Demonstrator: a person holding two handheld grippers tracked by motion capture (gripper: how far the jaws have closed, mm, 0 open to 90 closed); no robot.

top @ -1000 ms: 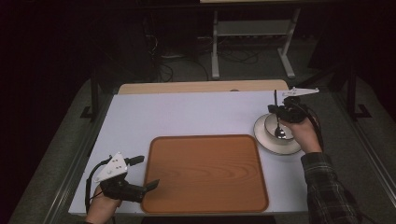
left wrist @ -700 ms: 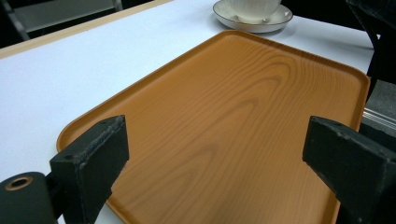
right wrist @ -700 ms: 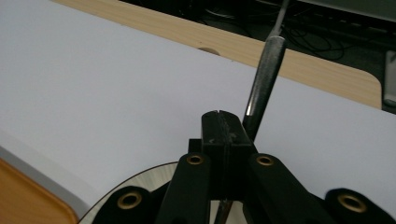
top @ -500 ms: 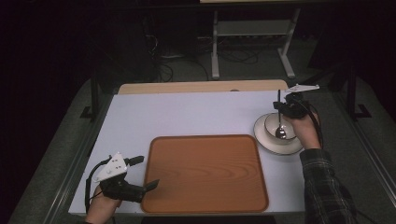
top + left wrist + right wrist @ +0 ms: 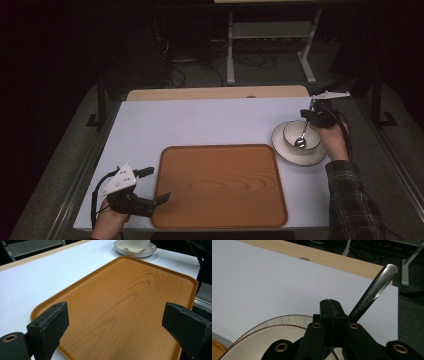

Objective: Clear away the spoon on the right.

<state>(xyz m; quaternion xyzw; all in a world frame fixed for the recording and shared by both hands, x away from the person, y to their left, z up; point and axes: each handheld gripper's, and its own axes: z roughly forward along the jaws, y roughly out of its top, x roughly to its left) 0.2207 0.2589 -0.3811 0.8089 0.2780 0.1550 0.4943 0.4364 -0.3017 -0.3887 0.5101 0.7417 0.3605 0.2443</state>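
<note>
Little has moved since the earlier frames: the right gripper has edged slightly over the cup, and the left gripper sits where it did.

Nearest, at the lower left of the high view, the left gripper rests at the front left corner of the wooden tray, held by a hand that comes in from the bottom edge. Its jaws stand wide apart with nothing between them; in the left gripper view the two black jaws frame the tray's bare wood grain, one at the lower left and one at the lower right of the frame. The tray lies flat in the lower middle of the high view on the white bench.

Farther back, at the right of the high view, a white saucer sits on the bench just beyond the tray's far right corner, with a white cup standing on it. A metal spoon leans in the cup, bowl down. The right gripper, held by a hand in a plaid sleeve, hangs above the cup with its jaws pressed together on the spoon's handle. In the right gripper view the handle slants up to the upper right from the closed jaws, and the saucer's rim curves across the lower left.
</note>
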